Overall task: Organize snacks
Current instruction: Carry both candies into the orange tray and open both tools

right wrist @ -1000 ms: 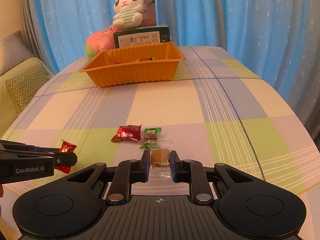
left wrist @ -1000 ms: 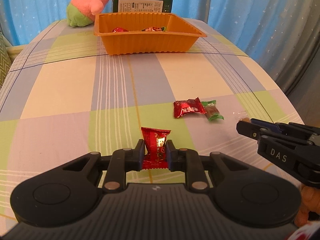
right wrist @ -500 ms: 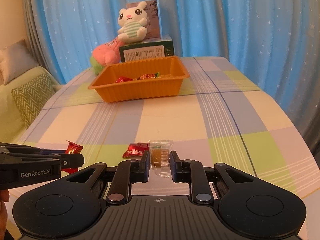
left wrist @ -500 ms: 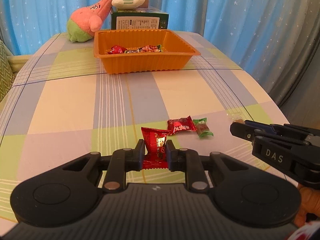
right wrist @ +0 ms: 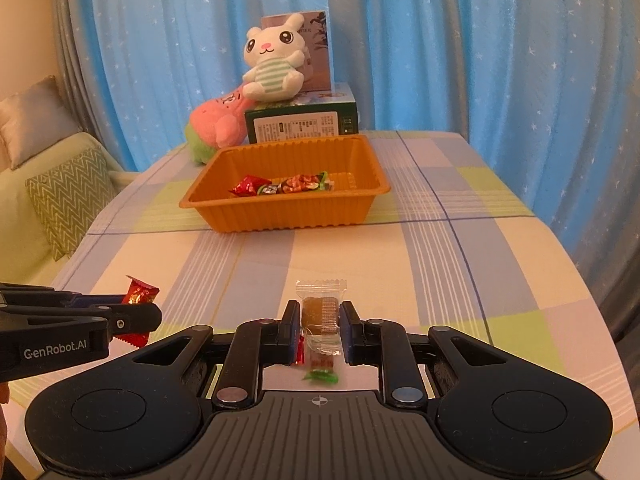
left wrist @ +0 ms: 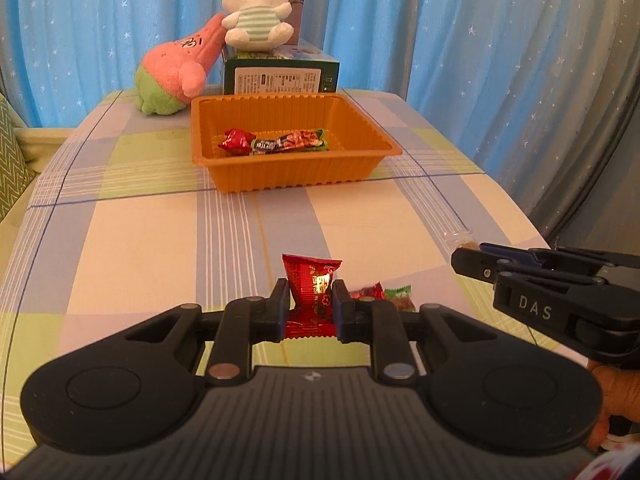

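My left gripper is shut on a red candy packet, held above the checked table. My right gripper is shut on a clear-wrapped brown snack. Each gripper shows in the other's view: the right gripper at the right edge, the left gripper at the left edge with its red candy packet. An orange tray stands at the far middle and holds several snacks; it shows in the right wrist view too. A red candy and a green-wrapped candy lie on the table below the grippers.
Behind the tray stand a green box, a white plush rabbit on it, and a pink plush toy. Blue curtains hang behind. A sofa with a green cushion is on the left. The table edge curves on the right.
Both grippers have risen and moved toward the tray with their snacks. The tray's contents now show, and the two loose candies have slid below the fingers.
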Demonstrator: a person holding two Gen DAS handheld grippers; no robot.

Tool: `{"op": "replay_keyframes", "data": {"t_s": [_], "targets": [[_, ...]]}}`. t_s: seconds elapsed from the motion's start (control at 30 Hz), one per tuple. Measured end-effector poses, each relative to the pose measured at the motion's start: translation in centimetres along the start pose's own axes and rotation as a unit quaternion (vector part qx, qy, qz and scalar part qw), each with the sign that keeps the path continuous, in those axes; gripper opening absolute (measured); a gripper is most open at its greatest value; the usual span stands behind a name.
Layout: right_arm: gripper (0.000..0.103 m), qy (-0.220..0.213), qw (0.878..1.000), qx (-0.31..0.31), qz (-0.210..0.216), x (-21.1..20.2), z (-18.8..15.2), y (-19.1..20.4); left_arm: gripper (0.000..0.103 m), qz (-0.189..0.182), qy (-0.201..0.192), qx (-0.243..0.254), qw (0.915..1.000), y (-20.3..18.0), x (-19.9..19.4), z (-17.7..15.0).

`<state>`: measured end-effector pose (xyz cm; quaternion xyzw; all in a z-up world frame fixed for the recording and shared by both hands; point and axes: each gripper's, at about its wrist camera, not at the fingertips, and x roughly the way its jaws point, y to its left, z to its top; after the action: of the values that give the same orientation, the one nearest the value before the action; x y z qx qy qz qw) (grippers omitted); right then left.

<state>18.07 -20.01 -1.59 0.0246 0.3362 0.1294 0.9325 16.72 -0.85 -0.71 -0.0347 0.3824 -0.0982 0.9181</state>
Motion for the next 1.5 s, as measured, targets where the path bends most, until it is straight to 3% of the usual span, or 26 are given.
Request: {"op": "replay_keyframes", "data": {"t_s": [1.03,1.5], "targets": [[0.021,-0.010,0.999,-0.049,-0.001,5.4,8.2,0.5,0.019,-0.013,-0.023,-0.005,0.9996,2.3,3.6,8.7],[0.021,0.011,0.999,-0.026,0.035,11.0,13.5,-1.2,0.019,-0.002,-0.022,-0.005,0.9998,5.0,8.0,13.6]]}}
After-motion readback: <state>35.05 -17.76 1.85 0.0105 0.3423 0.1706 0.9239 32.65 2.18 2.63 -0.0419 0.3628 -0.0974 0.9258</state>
